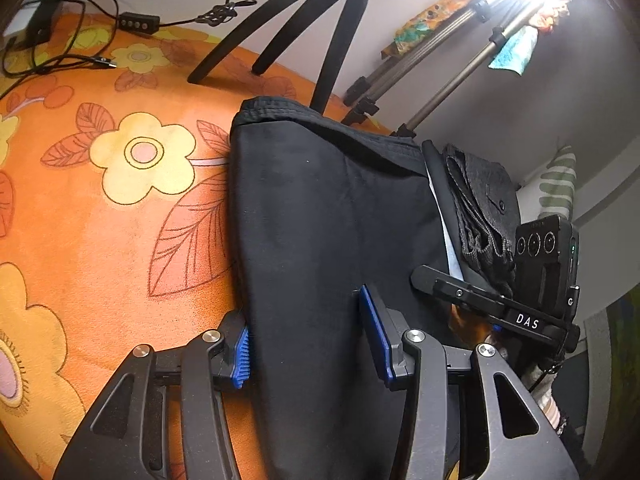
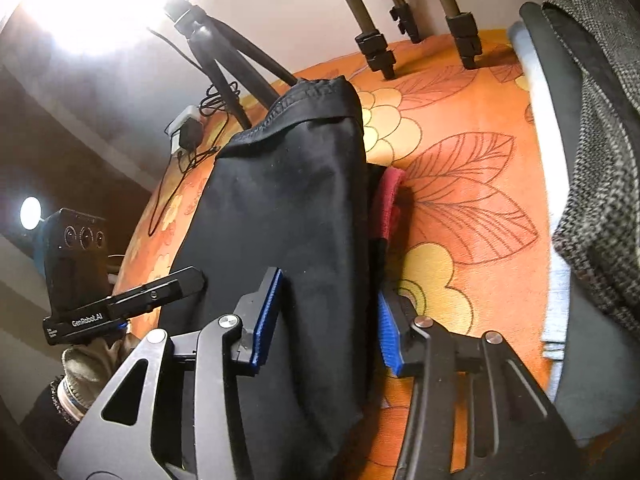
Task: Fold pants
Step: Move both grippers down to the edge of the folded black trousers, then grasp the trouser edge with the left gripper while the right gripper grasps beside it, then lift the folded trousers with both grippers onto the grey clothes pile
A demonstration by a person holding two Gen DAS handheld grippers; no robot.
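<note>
Black pants [image 1: 320,216], folded into a long narrow strip with the elastic waistband at the far end, lie on an orange flowered bedspread [image 1: 120,208]. The left gripper [image 1: 308,344] and right gripper [image 2: 324,324] each straddle the near end with jaws spread wide, grasping nothing. Open bedspread lies left of the strip; a stack of folded clothes [image 2: 592,160] sits well apart on the right, with tripod legs [image 1: 296,28] beyond the waistband.

Black tripod [image 1: 320,28], cables [image 1: 60,40] and, apparently, folded clothes [image 2: 592,160] on floral cloth [image 1: 100,220].
</note>
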